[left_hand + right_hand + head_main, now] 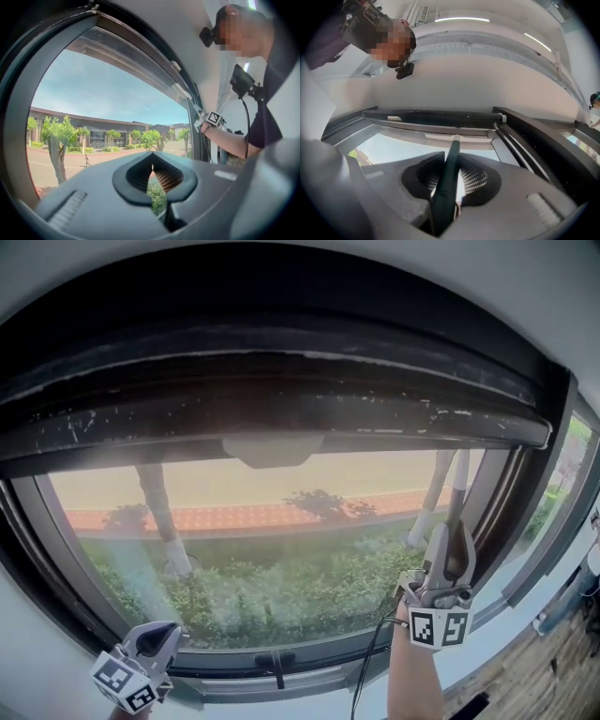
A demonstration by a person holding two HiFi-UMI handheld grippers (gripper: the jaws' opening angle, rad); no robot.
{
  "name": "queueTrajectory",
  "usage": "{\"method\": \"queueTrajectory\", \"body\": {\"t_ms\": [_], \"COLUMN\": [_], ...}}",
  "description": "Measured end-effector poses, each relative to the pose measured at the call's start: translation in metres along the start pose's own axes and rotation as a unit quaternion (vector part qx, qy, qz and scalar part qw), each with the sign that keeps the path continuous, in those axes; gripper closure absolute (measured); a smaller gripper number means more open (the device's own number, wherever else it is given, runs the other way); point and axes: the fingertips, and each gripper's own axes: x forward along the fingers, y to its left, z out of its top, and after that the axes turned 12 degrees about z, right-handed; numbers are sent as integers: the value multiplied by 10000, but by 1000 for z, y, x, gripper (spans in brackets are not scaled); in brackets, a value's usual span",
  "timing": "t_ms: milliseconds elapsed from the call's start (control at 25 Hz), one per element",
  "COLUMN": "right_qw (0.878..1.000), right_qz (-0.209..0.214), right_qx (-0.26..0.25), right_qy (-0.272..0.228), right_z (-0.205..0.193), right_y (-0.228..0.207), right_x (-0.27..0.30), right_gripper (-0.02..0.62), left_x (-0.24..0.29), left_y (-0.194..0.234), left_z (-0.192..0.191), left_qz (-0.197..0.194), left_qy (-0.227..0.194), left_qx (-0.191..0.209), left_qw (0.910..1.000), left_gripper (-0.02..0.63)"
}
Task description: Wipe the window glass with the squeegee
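The window glass [281,549] fills the head view, with trees and a red path outside. My right gripper [452,540] is raised at the pane's right side, shut on the squeegee's dark handle [457,498]. In the right gripper view the squeegee handle [449,178] runs up between the jaws [451,157] toward the dark top bar [436,117]. I cannot tell the squeegee's head apart from that bar. My left gripper [155,638] hangs low at the bottom left, shut and empty, with its jaws [152,157] facing the glass [93,103].
A dark frame [281,418] runs around the pane, with a pale latch [272,448] at top centre. The grey sill [281,676] runs below it. A second pane [562,484] adjoins on the right, and a black cable [370,662] hangs from the right gripper.
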Motion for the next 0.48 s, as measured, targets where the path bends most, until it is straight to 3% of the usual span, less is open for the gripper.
{"method": "queueTrajectory", "body": {"t_ms": [480], "right_qw": [9994], "right_qz": [29], "right_qx": [275], "right_qy": [225], "right_z": [-5], "right_y": [6], "right_x": [-18], "right_gripper": [494], "left_x": [-27], "left_y": [0], "left_z": [-44], "left_qz": [76], "left_qy": [244], "left_qx": [-214], "left_qw": [9994], "left_gripper": [599]}}
